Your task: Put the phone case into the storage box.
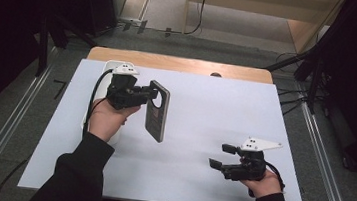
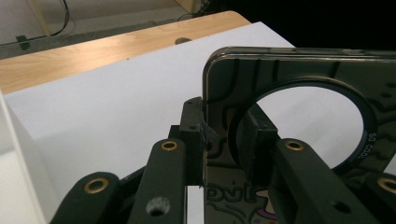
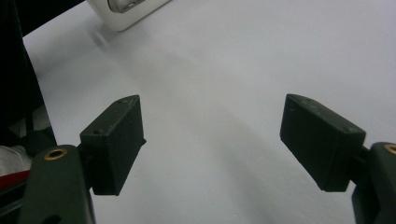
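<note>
A dark phone case [image 1: 158,111] with a large round cutout hangs on edge above the white table sheet [image 1: 205,113]. My left gripper [image 1: 144,94] is shut on its upper end. In the left gripper view the case [image 2: 289,70] shows a printed pattern, and the white sheet is visible through the round hole. The left gripper [image 2: 226,140] pinches the case's side wall beside that hole. Near the front right, my right gripper [image 1: 221,155] rests low over the sheet. In the right gripper view that gripper [image 3: 212,140] stands open, with only bare sheet between its fingers.
A white box [image 1: 108,67] sits at the sheet's left edge, behind and under my left hand; its corner [image 3: 123,11] shows at the top of the right gripper view. A wooden table edge [image 1: 180,63] runs along the back. Metal rails flank the table.
</note>
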Available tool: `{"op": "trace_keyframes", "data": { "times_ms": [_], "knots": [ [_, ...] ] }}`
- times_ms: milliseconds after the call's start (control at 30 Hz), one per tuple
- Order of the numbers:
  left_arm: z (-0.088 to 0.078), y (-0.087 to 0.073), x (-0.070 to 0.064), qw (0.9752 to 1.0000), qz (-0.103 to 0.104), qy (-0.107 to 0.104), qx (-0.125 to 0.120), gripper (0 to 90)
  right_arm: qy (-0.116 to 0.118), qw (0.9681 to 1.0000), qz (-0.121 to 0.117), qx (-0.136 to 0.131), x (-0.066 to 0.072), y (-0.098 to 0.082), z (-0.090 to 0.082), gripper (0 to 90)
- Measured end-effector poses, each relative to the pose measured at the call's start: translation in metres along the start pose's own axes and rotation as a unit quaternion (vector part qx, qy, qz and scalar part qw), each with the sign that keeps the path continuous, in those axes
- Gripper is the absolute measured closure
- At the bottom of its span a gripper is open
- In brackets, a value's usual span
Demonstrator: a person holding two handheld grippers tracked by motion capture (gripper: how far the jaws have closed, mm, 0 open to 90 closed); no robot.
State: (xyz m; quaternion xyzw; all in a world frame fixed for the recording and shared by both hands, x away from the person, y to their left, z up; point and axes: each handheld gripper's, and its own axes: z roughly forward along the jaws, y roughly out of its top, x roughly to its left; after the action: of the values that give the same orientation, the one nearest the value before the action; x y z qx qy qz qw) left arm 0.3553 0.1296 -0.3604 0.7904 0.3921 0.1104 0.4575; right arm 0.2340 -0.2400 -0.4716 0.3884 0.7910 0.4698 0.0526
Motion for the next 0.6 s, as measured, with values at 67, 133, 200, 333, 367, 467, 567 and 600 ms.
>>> {"op": "trace_keyframes", "data": {
  "times_ms": [67, 133, 200, 333, 367, 467, 567, 600],
  "knots": [
    [-0.003, 0.001, 0.002, 1.0, -0.002, 0.001, -0.002, 73.0, 0.0, 1.0, 0.0, 0.001, 0.0, 0.0, 0.0, 20.8],
    [-0.005, 0.002, 0.004, 1.0, -0.004, 0.003, -0.004, 73.0, 0.0, 1.0, -0.001, 0.001, 0.0, 0.0, 0.0, 20.8],
    [-0.007, 0.003, 0.006, 0.9999, -0.008, 0.004, -0.006, 73.0, 0.001, 1.0, -0.001, 0.0, 0.0, 0.0, 0.0, 20.8],
    [-0.011, 0.004, 0.01, 0.9999, -0.011, 0.009, -0.004, 73.0, 0.002, 1.0, -0.002, -0.001, 0.0, 0.0, 0.0, 20.9],
    [-0.012, 0.005, 0.011, 0.9999, -0.011, 0.009, -0.004, 73.0, 0.002, 1.0, -0.003, -0.001, 0.0, 0.0, 0.0, 20.9],
    [-0.014, 0.007, 0.014, 0.9998, -0.013, 0.012, -0.003, 73.0, 0.002, 1.0, -0.002, -0.001, 0.001, 0.0, 0.0, 21.0],
    [-0.016, 0.008, 0.017, 0.9998, -0.015, 0.015, -0.003, 73.0, 0.003, 1.0, -0.001, 0.001, 0.001, 0.0, 0.001, 21.0],
    [-0.017, 0.008, 0.019, 0.9998, -0.014, 0.016, -0.002, 73.0, 0.003, 1.0, -0.002, 0.001, 0.001, 0.0, 0.001, 21.0]
  ]
}}
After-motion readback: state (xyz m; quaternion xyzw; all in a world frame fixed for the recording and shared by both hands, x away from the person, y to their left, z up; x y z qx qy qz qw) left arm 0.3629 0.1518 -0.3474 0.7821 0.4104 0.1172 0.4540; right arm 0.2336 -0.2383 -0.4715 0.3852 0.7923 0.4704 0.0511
